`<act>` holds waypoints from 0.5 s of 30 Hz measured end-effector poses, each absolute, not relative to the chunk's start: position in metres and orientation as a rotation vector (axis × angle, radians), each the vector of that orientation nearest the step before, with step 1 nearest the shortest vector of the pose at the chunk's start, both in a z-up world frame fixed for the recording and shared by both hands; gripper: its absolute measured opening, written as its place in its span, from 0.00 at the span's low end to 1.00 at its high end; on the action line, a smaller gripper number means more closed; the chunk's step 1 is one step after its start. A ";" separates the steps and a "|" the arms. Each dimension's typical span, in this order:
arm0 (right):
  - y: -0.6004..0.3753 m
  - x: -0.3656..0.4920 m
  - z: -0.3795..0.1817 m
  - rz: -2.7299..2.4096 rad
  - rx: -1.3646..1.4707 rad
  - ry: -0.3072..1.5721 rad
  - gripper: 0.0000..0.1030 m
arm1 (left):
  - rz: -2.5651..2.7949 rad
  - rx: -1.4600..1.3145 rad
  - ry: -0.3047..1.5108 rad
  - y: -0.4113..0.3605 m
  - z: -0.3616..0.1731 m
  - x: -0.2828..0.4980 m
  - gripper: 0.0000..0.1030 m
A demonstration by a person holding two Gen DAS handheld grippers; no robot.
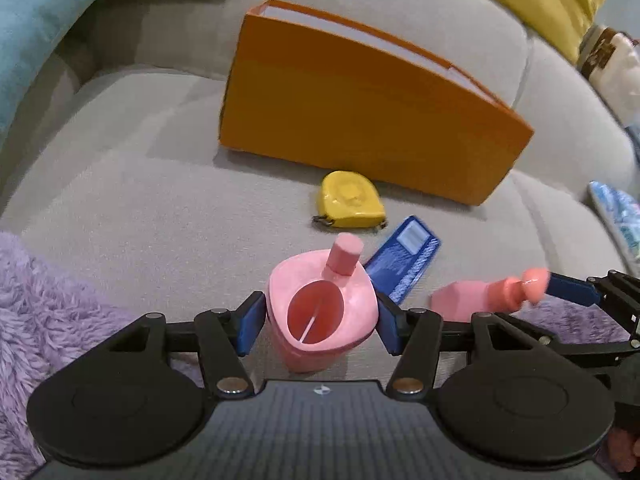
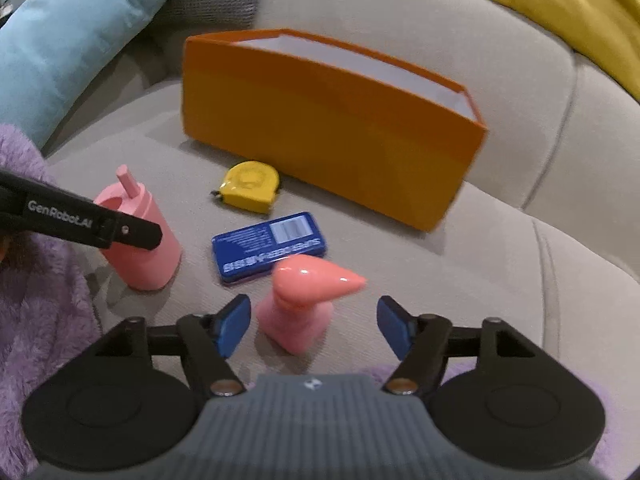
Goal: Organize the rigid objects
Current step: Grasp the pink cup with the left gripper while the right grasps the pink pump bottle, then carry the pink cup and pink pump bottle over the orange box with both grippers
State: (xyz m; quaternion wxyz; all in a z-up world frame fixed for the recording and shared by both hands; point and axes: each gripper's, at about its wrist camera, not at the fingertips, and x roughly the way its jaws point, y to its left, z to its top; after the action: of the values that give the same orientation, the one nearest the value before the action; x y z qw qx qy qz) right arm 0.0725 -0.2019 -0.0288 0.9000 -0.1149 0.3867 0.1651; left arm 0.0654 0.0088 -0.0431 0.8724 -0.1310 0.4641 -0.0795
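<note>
One grey sofa (image 2: 500, 280) carries everything, with one blue cushion (image 2: 80, 32) at the back left, one yellow cushion (image 2: 580, 12) at the back right, and one purple fluffy blanket (image 1: 48, 312) at the near left edge. One orange box (image 2: 320, 128) stands open-topped in the middle of the seat, its white inside visible. In front of it lie four smaller objects: one pink cup (image 1: 320, 312) with a spout, standing upright; one pink pump bottle (image 2: 298, 316), also upright; one blue flat tin (image 2: 268, 246) lying label-up between them; and one yellow tape measure (image 2: 250, 186) just beside the box's front wall. The left gripper (image 1: 320, 316) is clenched around the pink cup — both blue pads press its sides. The right gripper (image 2: 312, 328) is released; its pads stand apart on either side of the pump bottle without touching it — the bottle rests on the sofa on its own.
</note>
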 end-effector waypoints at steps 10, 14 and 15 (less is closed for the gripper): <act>-0.213 0.074 -0.016 0.274 0.043 0.907 0.52 | -0.180 -0.267 0.955 0.007 -0.040 0.063 0.64; -0.203 0.072 -0.011 0.266 0.044 0.890 0.52 | -0.180 -0.265 0.951 0.005 -0.040 0.062 0.64; -0.200 0.074 -0.009 0.251 0.036 0.885 0.51 | -0.181 -0.264 0.949 0.005 -0.039 0.061 0.64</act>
State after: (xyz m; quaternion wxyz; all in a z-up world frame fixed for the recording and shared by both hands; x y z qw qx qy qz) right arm 0.0741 -0.2000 -0.0093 0.8959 0.0175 0.4270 0.1211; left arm 0.0615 0.0049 -0.0393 0.8772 -0.1264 0.4550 -0.0867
